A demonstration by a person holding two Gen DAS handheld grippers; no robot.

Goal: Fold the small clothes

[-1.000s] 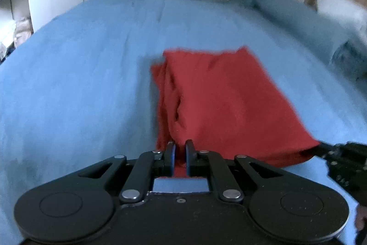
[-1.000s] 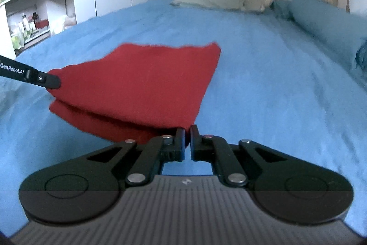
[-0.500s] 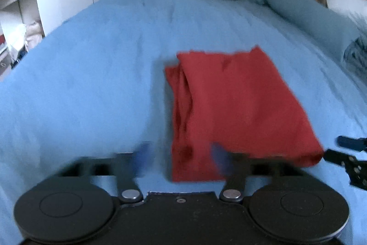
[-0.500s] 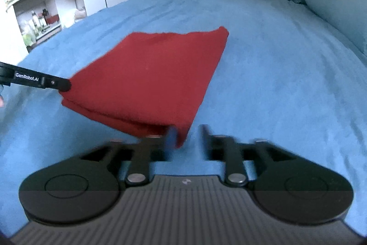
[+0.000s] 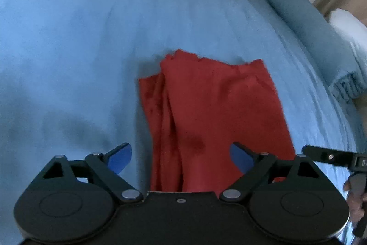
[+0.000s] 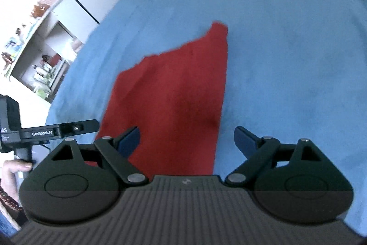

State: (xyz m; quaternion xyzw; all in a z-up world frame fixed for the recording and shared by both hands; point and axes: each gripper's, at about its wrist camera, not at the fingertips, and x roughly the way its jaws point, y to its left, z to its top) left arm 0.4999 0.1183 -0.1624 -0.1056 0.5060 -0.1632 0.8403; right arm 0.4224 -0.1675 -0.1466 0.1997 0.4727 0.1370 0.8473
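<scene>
A: Folded red garment (image 5: 218, 116) flat on the blue bedspread (image 5: 80, 49), straight ahead of the left gripper (image 5: 181, 157), near edge running under its body.

B: Same red cloth (image 6: 176, 93) below the right gripper (image 6: 187, 141), lying mostly under its left half, right edge crossing between the fingers.

A: Left gripper spread wide, blue pads (image 5: 120, 157) clear of the fabric, gripping nothing.

B: Right one wide apart too, empty. Both tilted down over the bed, side by side; left gripper's finger (image 6: 75, 129) poking in from the left, a hand (image 6: 13, 170) around its handle.

A: Soft matte fabric, roughly rectangular, stacked layered edges along its left side. Far corner pointed. Bedspread faintly creased.
</scene>
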